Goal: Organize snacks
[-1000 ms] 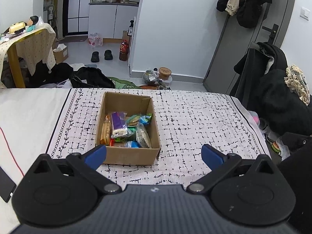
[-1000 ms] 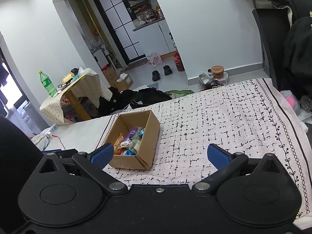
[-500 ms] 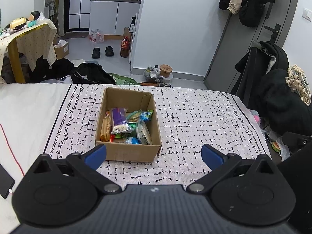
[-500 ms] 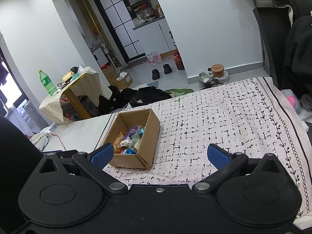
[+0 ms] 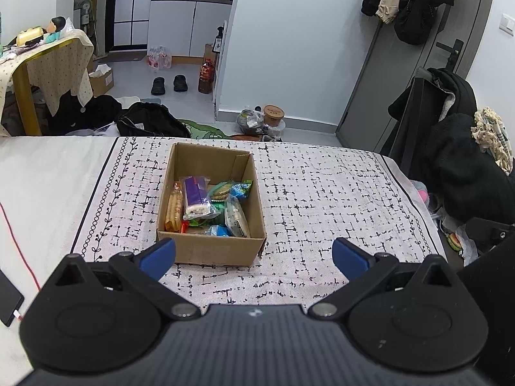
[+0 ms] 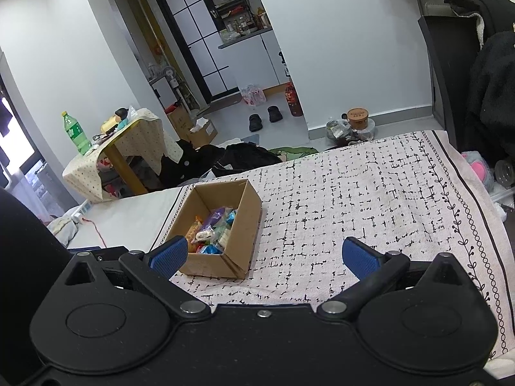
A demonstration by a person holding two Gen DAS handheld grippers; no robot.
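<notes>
Slightly lifted since a second ago, the left gripper [image 5: 252, 255] looks down into the box [image 5: 210, 251] on the cloth [image 5: 322, 199], seemingly to survey the snacks [image 5: 206, 204]. Both it and the right gripper [image 6: 264, 255] gape wide, empty.

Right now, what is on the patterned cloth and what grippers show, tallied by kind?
Cardboard box: 1
Purple snack packet in it: 1
Orange biscuit packet in it: 1
Other packets in the box: several, overlapping, no firm count
Open grippers: 2, left, right
Total countable: 5
</notes>
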